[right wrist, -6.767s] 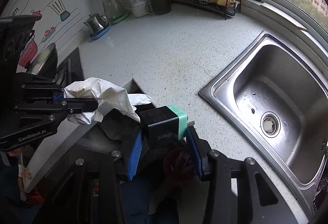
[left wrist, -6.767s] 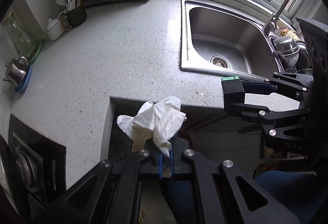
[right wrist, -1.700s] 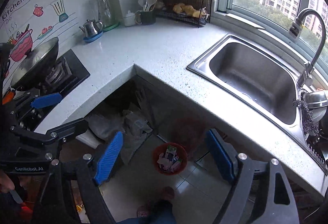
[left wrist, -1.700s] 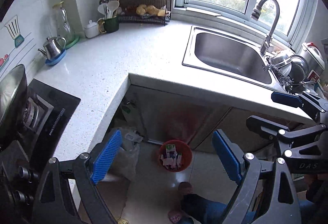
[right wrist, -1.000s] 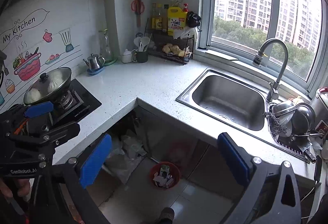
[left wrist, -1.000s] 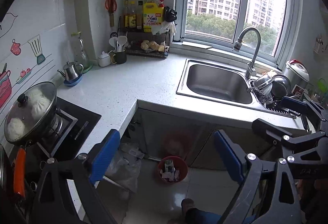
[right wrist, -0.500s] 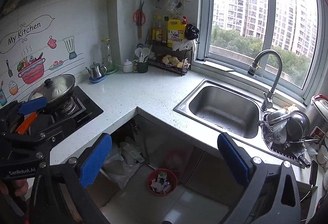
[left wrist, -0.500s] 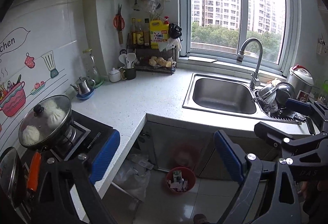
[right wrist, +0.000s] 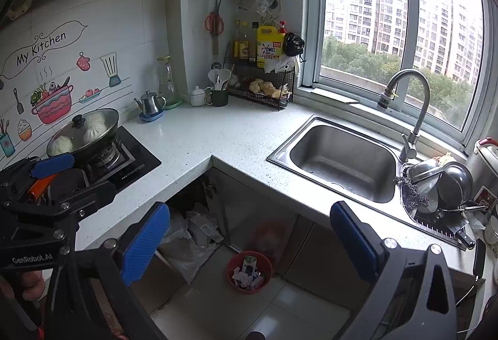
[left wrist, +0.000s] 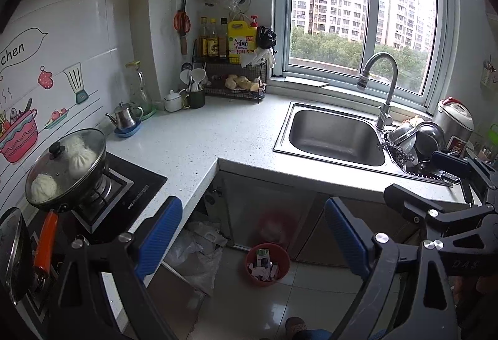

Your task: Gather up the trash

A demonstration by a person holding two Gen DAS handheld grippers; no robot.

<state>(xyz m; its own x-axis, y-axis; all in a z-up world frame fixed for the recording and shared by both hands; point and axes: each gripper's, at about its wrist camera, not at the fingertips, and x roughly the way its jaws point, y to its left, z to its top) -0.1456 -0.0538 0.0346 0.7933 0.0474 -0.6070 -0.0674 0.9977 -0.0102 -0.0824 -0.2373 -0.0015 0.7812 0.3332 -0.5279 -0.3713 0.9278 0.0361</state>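
1. At far left a lidded pan (left wrist: 67, 165) holding white buns sits on the stove (left wrist: 118, 193); its orange handle (left wrist: 45, 242) points toward the near edge.
2. Behind it on the tabletop (left wrist: 193, 141) a small kettle (left wrist: 124, 119) rests on a blue saucer, next to a glass carafe (left wrist: 138, 91).
3. In the far corner a wire rack (left wrist: 236, 81) carries bottles and a yellow jug (left wrist: 241, 41); a mug of utensils (left wrist: 194, 91) stands just left of it.
4. The left claw (left wrist: 252, 243) is released, its blue pads spread wide with nothing between them; in the right wrist view it (right wrist: 53, 181) shows at the left edge, above the stove.
5. The bin (left wrist: 267, 263), red, stands on the floor below the tabletop's inner corner, in front of the cabinets, with cartons and paper scraps inside. It appears between the pads of each claw, far below them.
6. A crumpled plastic bag (left wrist: 196, 256) lies left of the bin at the open cabinet.
7. The right claw (right wrist: 249, 243) is likewise released and empty; in the left wrist view it (left wrist: 435, 184) shows at the right edge.
8. The sink (left wrist: 334, 134) is set in the tabletop right of the corner, with the faucet (left wrist: 381, 81) at its far right.
9. Steel bowls (left wrist: 417, 141) are piled right of the sink, and a rice cooker (left wrist: 454, 122) stands beyond them.
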